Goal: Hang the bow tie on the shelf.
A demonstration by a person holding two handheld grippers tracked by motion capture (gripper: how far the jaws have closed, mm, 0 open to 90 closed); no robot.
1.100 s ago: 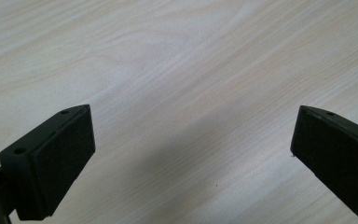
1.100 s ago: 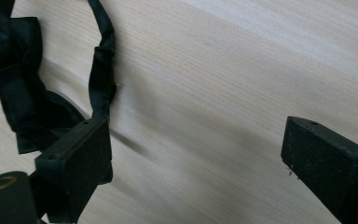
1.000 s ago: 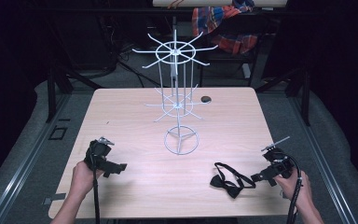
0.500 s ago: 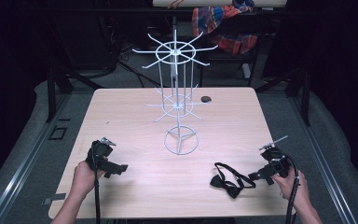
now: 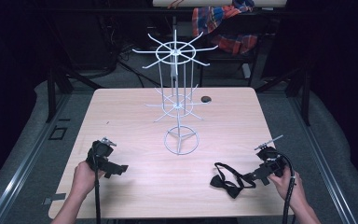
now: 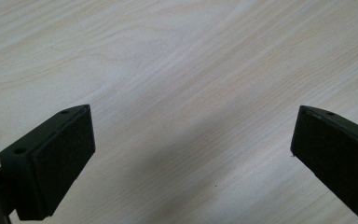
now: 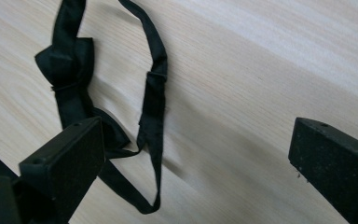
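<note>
Right gripper [image 5: 253,176] gapes wide, jaws just opening, beside bow tie [image 5: 227,184] — probably lining up a grab; left gripper [image 5: 116,168] open, idle.

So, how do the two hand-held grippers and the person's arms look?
Both are black. The left hand-held gripper and the right hand-held gripper have two blocky jaws with flat matte pads, small metal parts on top, and a black cable trailing. The forearms are bare, without sleeves.

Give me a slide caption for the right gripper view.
Open right gripper poised over a black fabric bow tie on the pale wooden table.
</note>
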